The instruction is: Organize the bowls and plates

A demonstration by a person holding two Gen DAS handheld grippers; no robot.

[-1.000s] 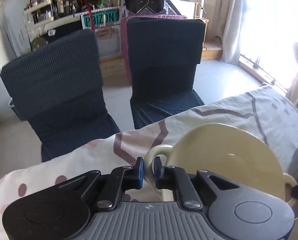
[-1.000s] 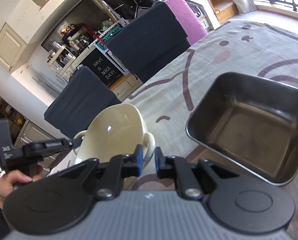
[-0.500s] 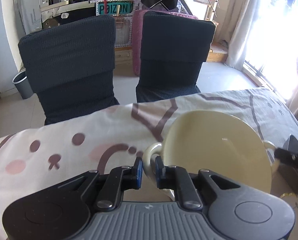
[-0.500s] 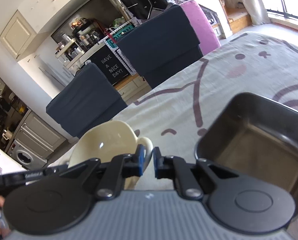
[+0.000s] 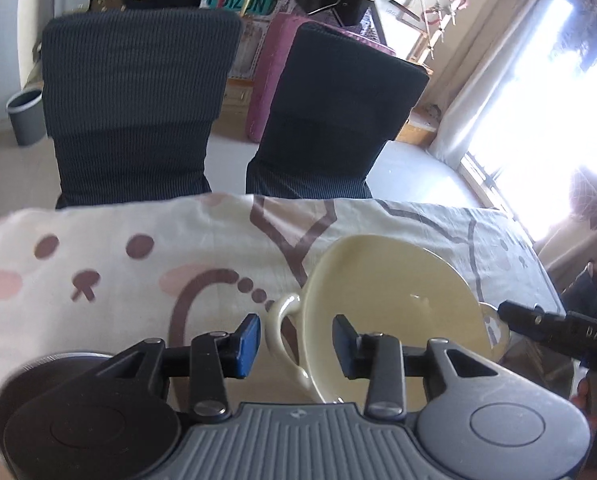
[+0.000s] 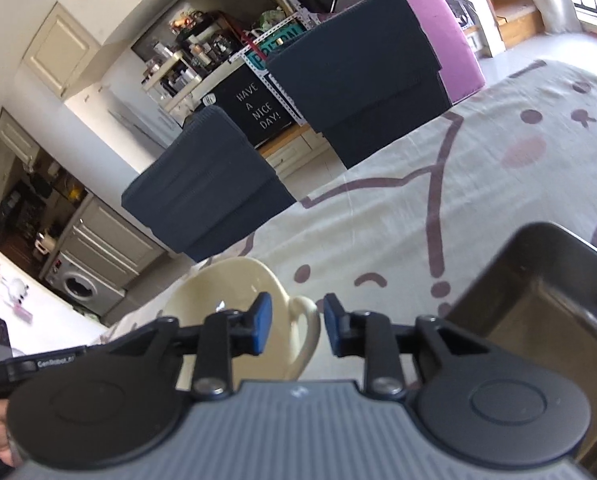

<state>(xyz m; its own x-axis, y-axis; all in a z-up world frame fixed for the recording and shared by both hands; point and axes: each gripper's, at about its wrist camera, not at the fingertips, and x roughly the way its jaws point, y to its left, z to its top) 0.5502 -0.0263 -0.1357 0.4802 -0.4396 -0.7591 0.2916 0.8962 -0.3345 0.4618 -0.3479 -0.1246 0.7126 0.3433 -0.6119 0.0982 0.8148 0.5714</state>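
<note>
A cream two-handled bowl [image 5: 394,304] sits on the patterned tablecloth. My left gripper [image 5: 296,344] is open, its blue pads on either side of the bowl's left handle [image 5: 282,336] without touching it. In the right wrist view the same bowl [image 6: 226,300] is low at centre-left. My right gripper [image 6: 296,328] is open around the bowl's right handle [image 6: 304,328], its pads apart from it. The right gripper's finger shows at the right edge of the left wrist view [image 5: 554,328].
A dark metal rectangular tray [image 6: 538,264] stands right of the bowl. Two dark chairs [image 5: 138,100] [image 5: 338,120] stand at the table's far edge. The tablecloth [image 5: 138,264] carries a pink and brown cartoon print.
Both grippers have opened and let go of the bowl's handles. The bowl has come down from a tilted, lifted pose to rest on the cloth.
</note>
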